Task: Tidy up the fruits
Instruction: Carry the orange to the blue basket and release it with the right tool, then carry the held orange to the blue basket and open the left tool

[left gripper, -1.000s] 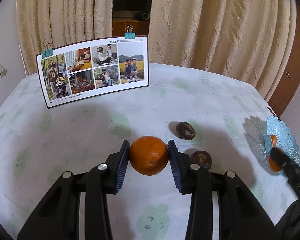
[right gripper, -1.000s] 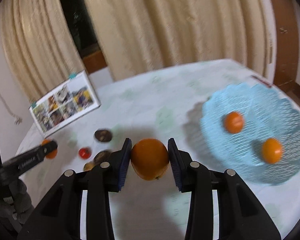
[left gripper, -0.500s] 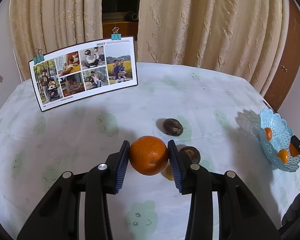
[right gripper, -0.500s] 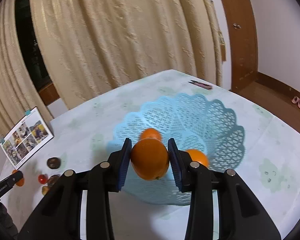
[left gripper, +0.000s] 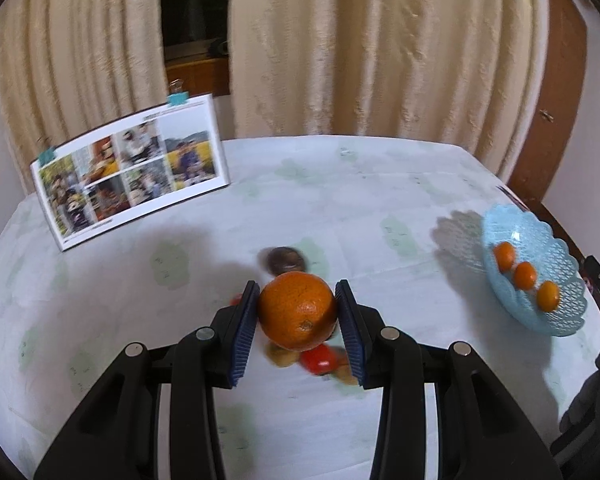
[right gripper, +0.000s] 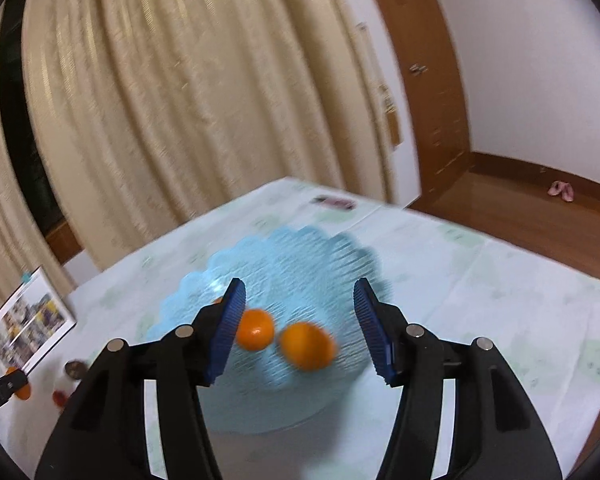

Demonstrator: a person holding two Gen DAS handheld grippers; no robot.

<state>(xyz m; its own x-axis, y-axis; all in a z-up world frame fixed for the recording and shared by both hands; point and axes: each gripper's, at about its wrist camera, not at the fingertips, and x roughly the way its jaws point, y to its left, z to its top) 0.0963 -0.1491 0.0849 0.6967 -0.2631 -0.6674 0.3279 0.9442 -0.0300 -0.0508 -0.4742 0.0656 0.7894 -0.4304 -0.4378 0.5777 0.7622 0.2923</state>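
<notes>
The right gripper point(right gripper: 300, 328) has just opened its jaws; its round orange fruit point(right gripper: 307, 346) now lies in the pale blue lattice plastic basket point(right gripper: 340, 256) (three oranges there). The left gripper point(left gripper: 298, 316) grips a large orange citrus point(left gripper: 297, 310) above the table fruits, next for delivery.

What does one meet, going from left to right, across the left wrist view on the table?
Standing photo collage card → large round orange held between the left gripper's blue pads → light blue plastic lattice basket holding three small oranges.
</notes>
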